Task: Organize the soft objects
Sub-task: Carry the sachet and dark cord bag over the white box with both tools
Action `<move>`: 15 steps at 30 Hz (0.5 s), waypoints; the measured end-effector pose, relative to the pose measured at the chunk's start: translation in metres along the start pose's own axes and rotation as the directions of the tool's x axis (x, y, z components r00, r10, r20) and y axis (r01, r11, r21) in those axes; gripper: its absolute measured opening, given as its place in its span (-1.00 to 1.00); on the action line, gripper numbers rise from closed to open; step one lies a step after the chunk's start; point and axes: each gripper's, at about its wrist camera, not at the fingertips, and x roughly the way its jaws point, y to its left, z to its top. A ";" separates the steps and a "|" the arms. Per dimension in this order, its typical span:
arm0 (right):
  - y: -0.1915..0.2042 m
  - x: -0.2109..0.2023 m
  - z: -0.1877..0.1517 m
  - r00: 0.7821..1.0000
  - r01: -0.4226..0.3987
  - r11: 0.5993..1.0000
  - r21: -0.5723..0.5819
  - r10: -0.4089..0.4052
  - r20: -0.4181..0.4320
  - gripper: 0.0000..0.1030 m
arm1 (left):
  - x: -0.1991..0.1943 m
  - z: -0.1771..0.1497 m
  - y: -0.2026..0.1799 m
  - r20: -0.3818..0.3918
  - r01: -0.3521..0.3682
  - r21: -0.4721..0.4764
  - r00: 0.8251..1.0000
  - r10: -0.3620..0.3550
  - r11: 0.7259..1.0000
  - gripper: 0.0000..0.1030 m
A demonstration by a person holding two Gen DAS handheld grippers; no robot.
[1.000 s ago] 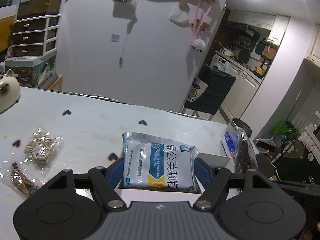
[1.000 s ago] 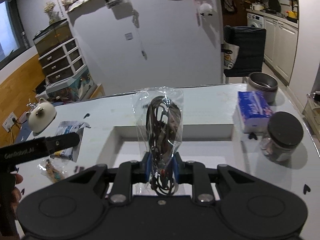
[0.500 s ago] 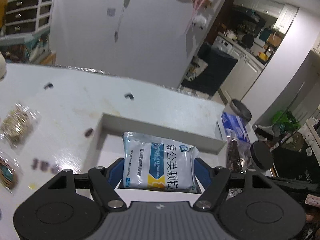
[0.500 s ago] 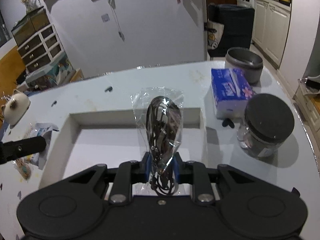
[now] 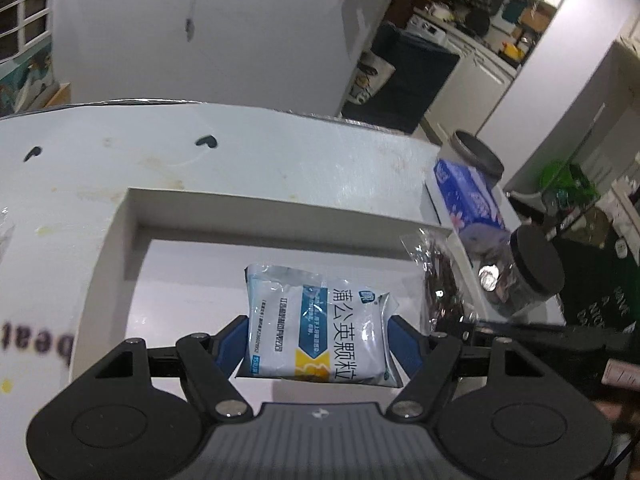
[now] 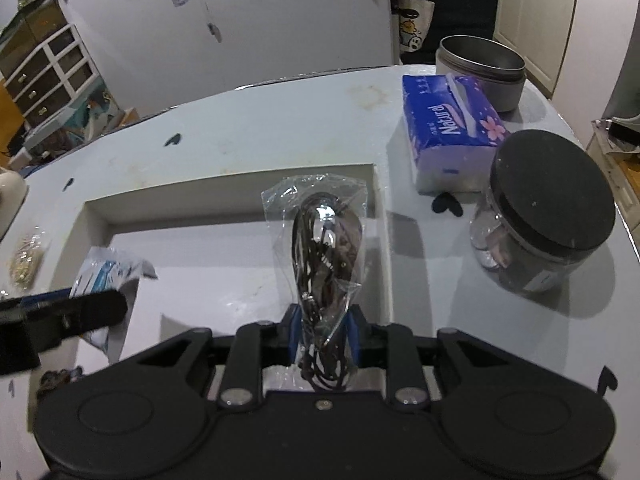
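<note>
My left gripper (image 5: pixel 319 344) is shut on a white and blue medicine packet (image 5: pixel 320 330) and holds it over the shallow white tray (image 5: pixel 132 208). My right gripper (image 6: pixel 322 330) is shut on a clear bag of dark cords (image 6: pixel 322 248) and holds it upright over the right part of the same tray (image 6: pixel 96 208). In the right wrist view the left gripper's finger (image 6: pixel 80 312) and the packet (image 6: pixel 108 276) show at the tray's left edge. In the left wrist view the cord bag (image 5: pixel 440 280) shows to the right.
A blue tissue pack (image 6: pixel 452 128), a metal pot (image 6: pixel 480 64) and a black-lidded jar of coins (image 6: pixel 540 220) stand right of the tray. A clear bag of beige bits (image 6: pixel 26 256) lies left of it on the white table (image 6: pixel 280 120).
Both grippers have moved forward with their loads, from short of the tray to over it. The left one has swung right, away from the bags on the left.
</note>
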 end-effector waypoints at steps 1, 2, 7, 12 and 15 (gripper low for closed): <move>0.000 0.002 0.001 1.000 0.004 1.000 -0.003 -0.004 -0.002 -0.39 | 0.005 0.000 -0.001 -0.009 0.001 0.013 1.000 0.000 1.000 0.44; -0.001 0.004 0.002 1.000 0.007 1.000 -0.003 -0.007 -0.005 -0.32 | 0.010 0.000 -0.001 -0.015 -0.002 0.025 1.000 0.002 1.000 0.44; -0.010 -0.005 0.009 0.998 -0.055 0.997 0.054 0.054 0.012 -0.04 | 0.033 0.002 -0.007 -0.069 0.033 0.125 0.997 -0.024 0.992 0.45; -0.017 -0.018 0.016 0.992 -0.109 0.989 0.098 0.102 0.074 -0.25 | 0.054 0.004 -0.019 -0.134 0.110 0.300 0.988 -0.072 0.948 0.45; -0.018 -0.016 0.016 0.993 -0.105 0.990 0.095 0.099 0.070 -0.42 | 0.065 0.006 -0.031 -0.183 0.173 0.446 0.978 -0.100 0.878 0.45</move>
